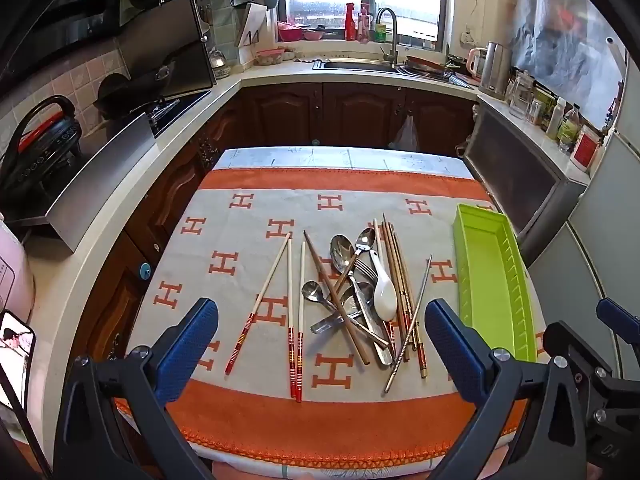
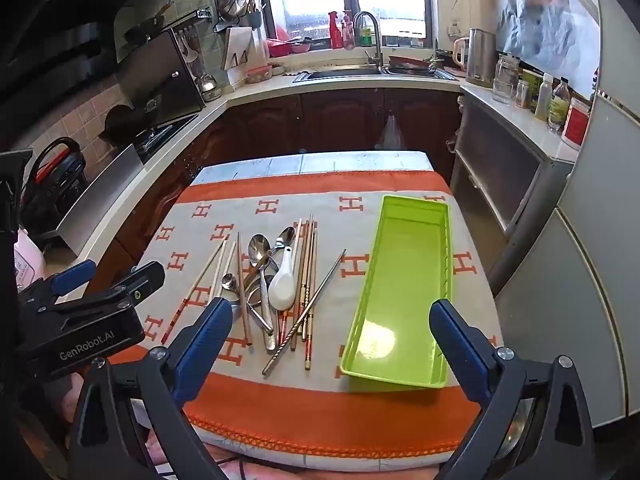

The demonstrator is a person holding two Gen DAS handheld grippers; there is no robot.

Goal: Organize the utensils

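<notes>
A pile of utensils (image 1: 356,292) lies mid-table: metal spoons, a fork, a white ceramic spoon (image 1: 385,296), wooden and metal chopsticks. Three pale chopsticks with red ends (image 1: 290,320) lie apart to its left. An empty green tray (image 1: 494,284) stands at the right. The pile (image 2: 272,280) and the tray (image 2: 400,296) also show in the right wrist view. My left gripper (image 1: 320,344) is open and empty above the near table edge, before the pile. My right gripper (image 2: 332,344) is open and empty, between the pile and the tray's near end.
The table carries an orange and grey cloth (image 1: 256,424) with H marks. Kitchen counters run along the left (image 1: 120,200), far and right sides, with a stove (image 1: 176,108), a sink (image 1: 360,65) and bottles (image 1: 568,128). A refrigerator (image 2: 592,280) stands at the right.
</notes>
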